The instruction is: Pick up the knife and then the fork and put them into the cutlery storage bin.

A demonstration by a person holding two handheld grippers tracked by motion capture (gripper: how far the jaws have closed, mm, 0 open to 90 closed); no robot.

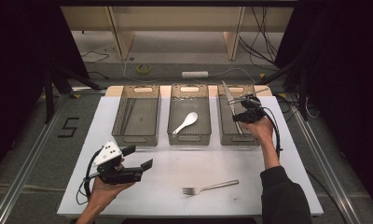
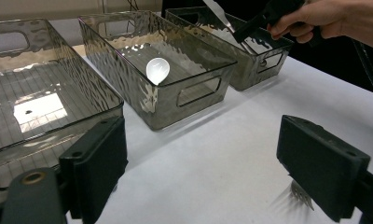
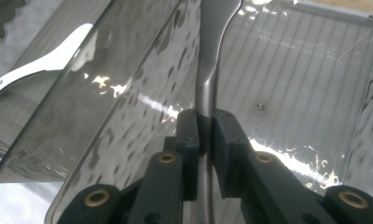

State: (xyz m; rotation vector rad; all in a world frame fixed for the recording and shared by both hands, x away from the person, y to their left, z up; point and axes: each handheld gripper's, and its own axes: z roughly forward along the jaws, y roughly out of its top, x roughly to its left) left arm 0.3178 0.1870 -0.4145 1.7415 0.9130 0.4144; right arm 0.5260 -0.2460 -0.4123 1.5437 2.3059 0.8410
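Three bins: clear smoky plastic trays with cut-out handles, in a row across the upper middle of the high view, on the white desk (image 1: pixel 268 186).
Knife: long silver metal table knife (image 1: pixel 228 95), tilted, blade toward the top of the frame, over the right bin (image 1: pixel 223 135).
Right tongs (image 1: pixel 239 117): clamped tight on the knife's handle; in the right gripper view the black pads (image 3: pixel 189 126) pinch the steel shaft (image 3: pixel 208 79) above the bin's ribbed floor.
Middle bin (image 1: pixel 189 138): holds a white ceramic soup spoon (image 1: pixel 185 122).
Left bin (image 1: pixel 135 137): nothing inside.
Fork: silver metal fork (image 1: pixel 210 187), flat on the desk, lower centre of the high view.
Left tongs (image 1: pixel 138 157): spread wide, gripping nothing, lower left above the desk.
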